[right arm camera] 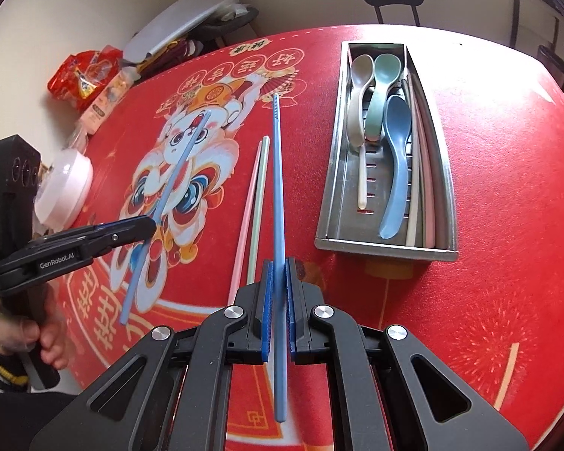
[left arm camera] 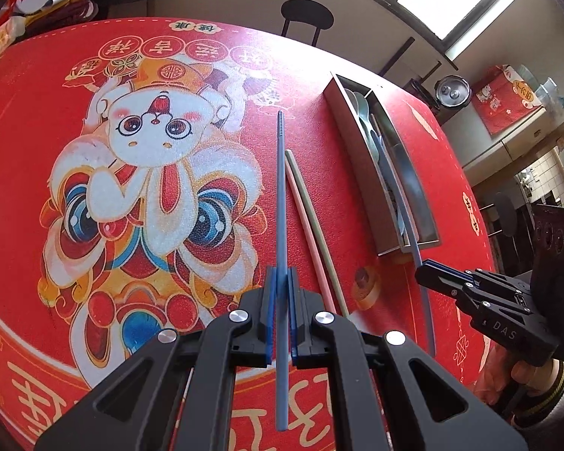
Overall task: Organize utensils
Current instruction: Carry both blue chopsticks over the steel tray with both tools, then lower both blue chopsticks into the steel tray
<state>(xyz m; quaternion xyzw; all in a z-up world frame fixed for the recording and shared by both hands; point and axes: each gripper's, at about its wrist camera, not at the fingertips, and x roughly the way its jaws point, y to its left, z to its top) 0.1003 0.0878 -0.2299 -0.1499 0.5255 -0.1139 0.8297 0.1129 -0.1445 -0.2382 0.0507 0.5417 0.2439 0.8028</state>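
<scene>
left gripper (left arm camera: 281, 293) clamped on one blue chopstick (left arm camera: 281, 203), right gripper (right arm camera: 279, 282) clamped on the other blue chopstick (right arm camera: 278, 188), both above the red tablecloth (right arm camera: 488, 225) (pink chopstick (right arm camera: 244, 218) and green chopstick (right arm camera: 258, 203) lying just beside, metal tray (right arm camera: 329, 188) of spoons near).

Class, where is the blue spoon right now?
In the right wrist view, the blue spoon lies inside the metal tray at upper right, beside the green spoon.

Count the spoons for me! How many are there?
3, all in the metal tray: a beige spoon on the left, a green spoon beside it, a blue spoon lower. More may hide underneath.
</scene>
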